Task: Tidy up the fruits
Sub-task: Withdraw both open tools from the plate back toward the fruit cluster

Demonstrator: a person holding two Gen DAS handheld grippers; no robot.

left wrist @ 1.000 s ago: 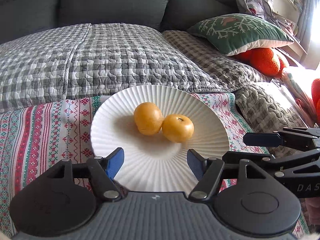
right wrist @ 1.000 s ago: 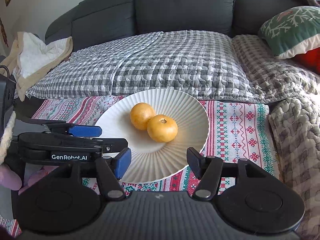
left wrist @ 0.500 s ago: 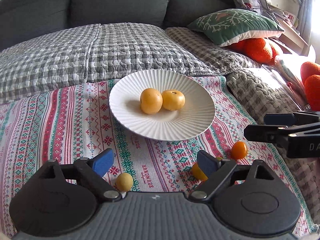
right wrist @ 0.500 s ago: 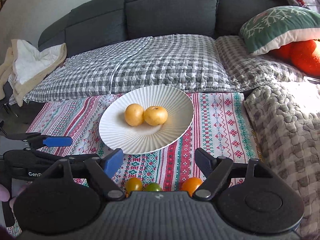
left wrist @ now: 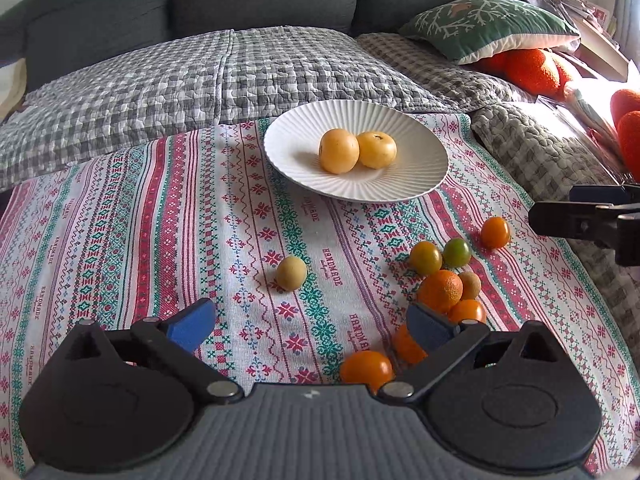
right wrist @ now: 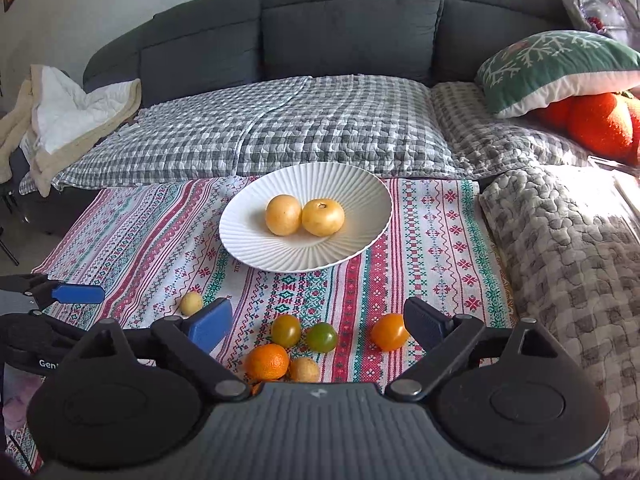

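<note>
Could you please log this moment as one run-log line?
left gripper: open, empty | right gripper: open, empty | plate: two yellow fruits | cloth: small fruits loose

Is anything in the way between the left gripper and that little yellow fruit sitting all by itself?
No. The left gripper is open and empty, and only bare striped cloth lies between its fingers and the lone yellow fruit. The other loose fruits cluster off to the right, around the orange.

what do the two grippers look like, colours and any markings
Both match: the left gripper and right gripper have black linkage arms, round black pivot housings, a ribbed dark grey body and blue finger pads. White lettering starting "Gen" shows on the left one in the right wrist view. No cables or sleeves visible.
</note>
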